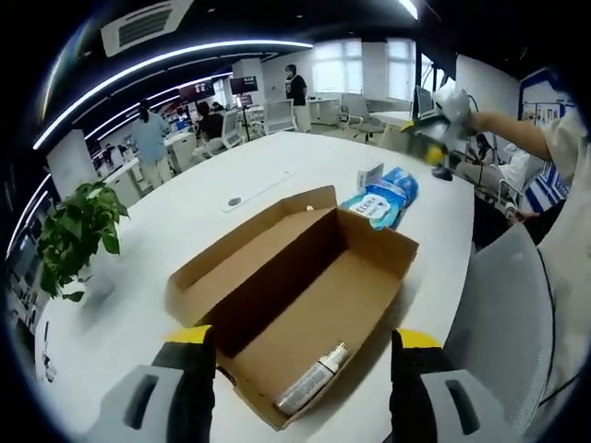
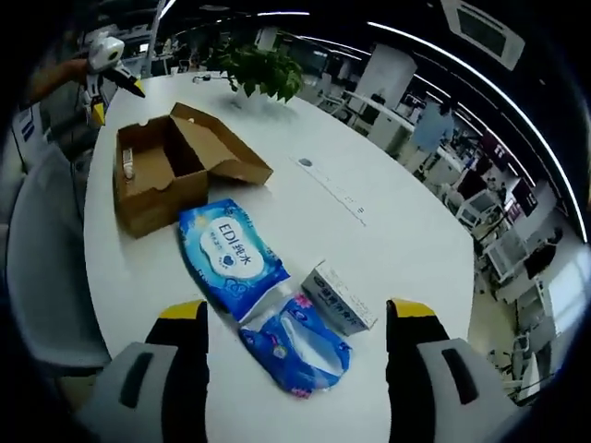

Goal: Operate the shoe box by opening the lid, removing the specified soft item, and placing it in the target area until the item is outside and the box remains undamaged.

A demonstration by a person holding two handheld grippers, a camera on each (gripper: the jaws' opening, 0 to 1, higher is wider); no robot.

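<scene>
Your left gripper (image 1: 303, 392) hangs spread and empty over the open shoe box (image 1: 305, 295); your right gripper (image 2: 295, 369), also spread, hovers above the blue wipes packs (image 2: 231, 254) on the desk (image 2: 388, 231) beside the box

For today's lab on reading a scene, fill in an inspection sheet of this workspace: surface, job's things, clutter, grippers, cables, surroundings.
Surface: white table, curved edge.
Job's things: cardboard shoe box, lid open, undamaged; silver tube lying inside; two blue soft packs on the table outside the box.
Clutter: small white carton beside the packs; potted plant.
Grippers: left gripper open, empty, near the box; right gripper open, empty, above the packs.
Cables: nothing seen.
Surroundings: grey chair at the table; office with desks and people behind.
</scene>
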